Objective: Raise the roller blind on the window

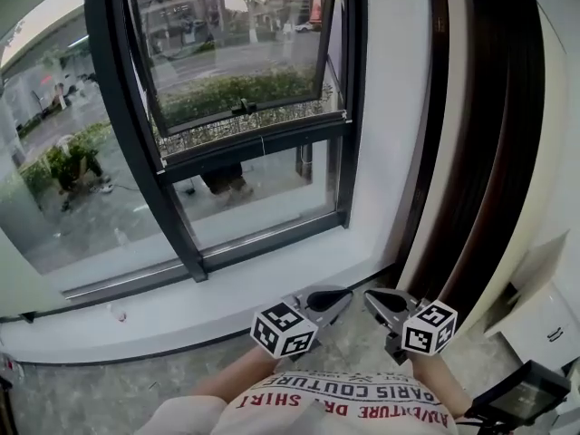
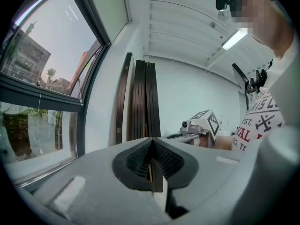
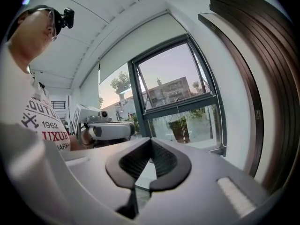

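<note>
The black-framed window (image 1: 227, 107) fills the upper left of the head view. In the right gripper view a pale roller blind (image 3: 136, 46) covers only the top of the window (image 3: 178, 102), with glass bare below it. A thin cord (image 3: 177, 118) hangs in front of the pane. My left gripper (image 1: 333, 299) and right gripper (image 1: 379, 299) are low, side by side, near my body and well short of the window. Both are shut with nothing between their jaws. The left gripper view shows my left gripper (image 2: 151, 140) pointing at the wall beside the window; the right gripper (image 3: 150, 140) points toward the glass.
Dark wooden boards (image 1: 489, 152) lean upright against the white wall right of the window. A white sill (image 1: 272, 270) runs below the frame. A white cabinet (image 1: 544, 324) and a black device (image 1: 521, 392) sit at the lower right.
</note>
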### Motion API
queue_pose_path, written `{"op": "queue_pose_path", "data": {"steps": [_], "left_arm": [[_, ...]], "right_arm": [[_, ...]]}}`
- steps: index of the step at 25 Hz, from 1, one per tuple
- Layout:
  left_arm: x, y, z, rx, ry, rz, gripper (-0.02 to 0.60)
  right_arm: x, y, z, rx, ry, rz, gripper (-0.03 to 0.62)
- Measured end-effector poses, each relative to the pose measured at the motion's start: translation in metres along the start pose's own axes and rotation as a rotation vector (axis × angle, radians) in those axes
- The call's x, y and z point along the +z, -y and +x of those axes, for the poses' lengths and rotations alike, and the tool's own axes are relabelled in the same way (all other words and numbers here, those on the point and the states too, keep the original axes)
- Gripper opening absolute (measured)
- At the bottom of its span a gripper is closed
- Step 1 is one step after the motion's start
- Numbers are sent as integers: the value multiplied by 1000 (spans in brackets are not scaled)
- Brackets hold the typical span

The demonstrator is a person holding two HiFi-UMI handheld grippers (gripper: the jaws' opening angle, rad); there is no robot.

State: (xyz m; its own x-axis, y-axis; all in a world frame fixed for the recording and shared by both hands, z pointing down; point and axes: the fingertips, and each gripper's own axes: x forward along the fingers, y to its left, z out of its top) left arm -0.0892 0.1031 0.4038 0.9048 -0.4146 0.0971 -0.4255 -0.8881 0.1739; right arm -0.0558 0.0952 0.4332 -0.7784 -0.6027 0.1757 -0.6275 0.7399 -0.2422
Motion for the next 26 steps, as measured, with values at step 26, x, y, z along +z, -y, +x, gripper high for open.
{"op": "queue_pose_path", "data": {"steps": [26], "left_arm": [[-6, 30, -1, -40, -30, 8, 2]], "right_arm": [[-15, -12, -26, -32, 32, 44, 6]]}}
